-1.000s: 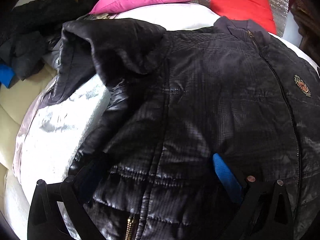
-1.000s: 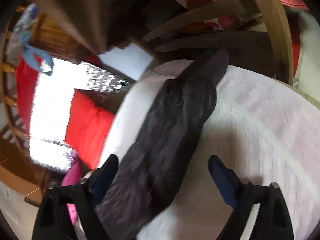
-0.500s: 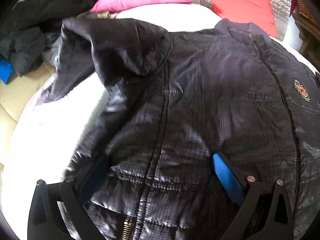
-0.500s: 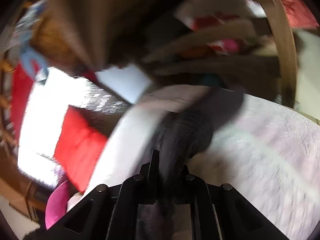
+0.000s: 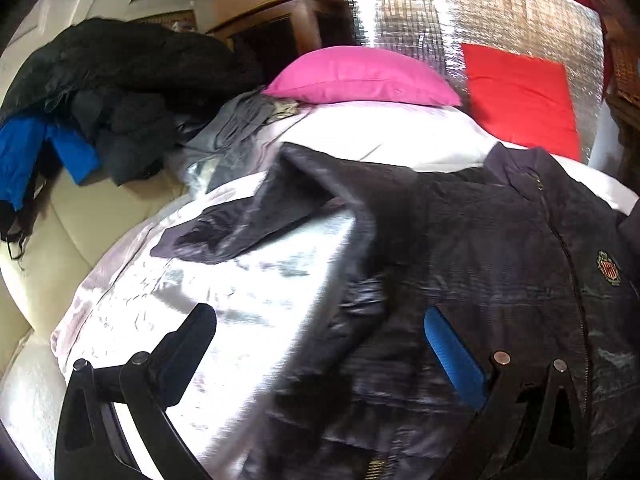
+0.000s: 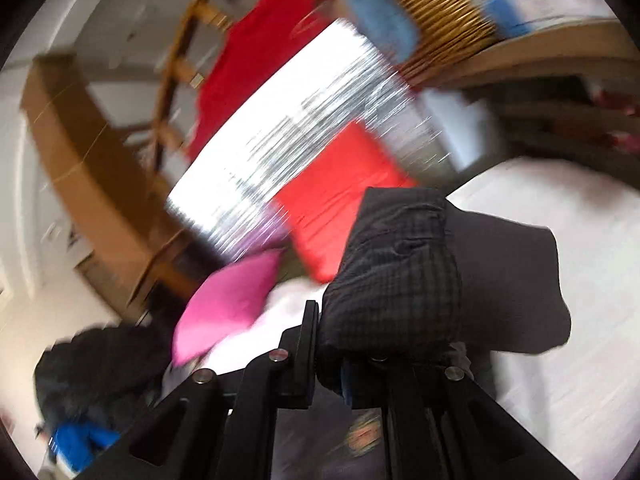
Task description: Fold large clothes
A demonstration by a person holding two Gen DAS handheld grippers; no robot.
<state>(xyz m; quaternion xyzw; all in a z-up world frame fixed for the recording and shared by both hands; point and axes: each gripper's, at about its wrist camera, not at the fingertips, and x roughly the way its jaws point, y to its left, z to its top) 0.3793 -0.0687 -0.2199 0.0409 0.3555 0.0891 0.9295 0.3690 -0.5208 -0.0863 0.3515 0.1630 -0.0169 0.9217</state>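
Observation:
A black quilted jacket (image 5: 480, 260) lies front up on a white sheet (image 5: 240, 300), zipped, with a round badge (image 5: 608, 274) on the chest. One sleeve (image 5: 256, 220) lies bent out to the left. My left gripper (image 5: 320, 344) hovers open over the jacket's left edge, with nothing pinched between its fingers. In the right wrist view, my right gripper (image 6: 344, 344) is shut on the jacket's other sleeve (image 6: 400, 280). The bunched sleeve is raised off the bed and its cuff hangs over to the right.
A pink pillow (image 5: 360, 80) and a red cushion (image 5: 520, 96) lie at the head of the bed against a silver foil panel (image 5: 440, 12). A pile of dark clothes with a blue garment (image 5: 112, 92) sits on the cream sofa (image 5: 48, 232) to the left.
My right gripper closed on the sleeve, lifted it off the bed and swung round with it. My left gripper rose and drew left, so bare sheet now shows under its left finger.

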